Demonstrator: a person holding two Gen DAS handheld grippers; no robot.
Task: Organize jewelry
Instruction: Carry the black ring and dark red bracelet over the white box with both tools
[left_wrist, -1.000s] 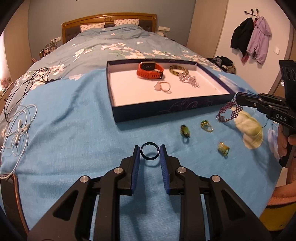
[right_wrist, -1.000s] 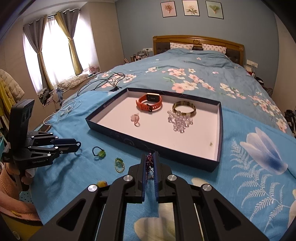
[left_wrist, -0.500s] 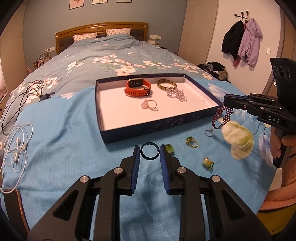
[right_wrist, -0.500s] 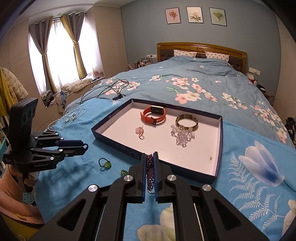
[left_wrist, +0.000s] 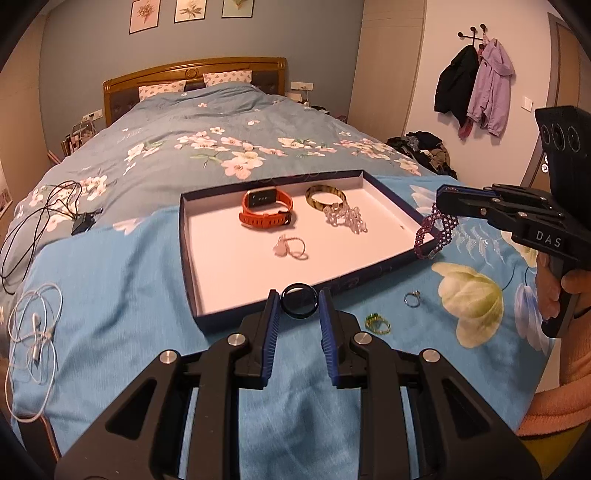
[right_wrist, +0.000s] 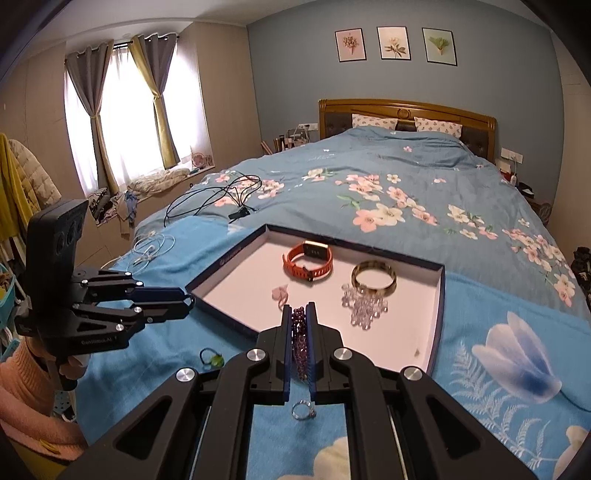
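Observation:
A dark blue tray (left_wrist: 388, 260) (right_wrist: 229, 254) with a white floor lies on the bed. In it are an orange watch (left_wrist: 266, 214) (right_wrist: 308, 260), a gold bangle (left_wrist: 325, 195) (right_wrist: 373, 278), a clear bead bracelet (left_wrist: 345, 218) (right_wrist: 365, 308) and a pink ring (left_wrist: 290, 249) (right_wrist: 280, 293). My left gripper (left_wrist: 298, 304) (right_wrist: 184, 304) is shut on a black ring (left_wrist: 298, 305) at the tray's near wall. My right gripper (right_wrist: 299, 317) (left_wrist: 441, 203) is shut on a purple beaded bracelet (right_wrist: 300, 343) (left_wrist: 434, 232) that hangs over the tray's right edge.
A silver ring (left_wrist: 412, 298) (right_wrist: 303, 410) and a green ring (left_wrist: 377, 324) (right_wrist: 212, 359) lie on the blue cover in front of the tray. White earphones (left_wrist: 33, 328) and black cables (left_wrist: 40, 218) lie to the left. Coats (left_wrist: 476, 85) hang on the right wall.
Both grippers have moved forward and up toward the tray with their jewelry. The black ring is now at the tray's near wall, and the purple bracelet has reached its right edge.

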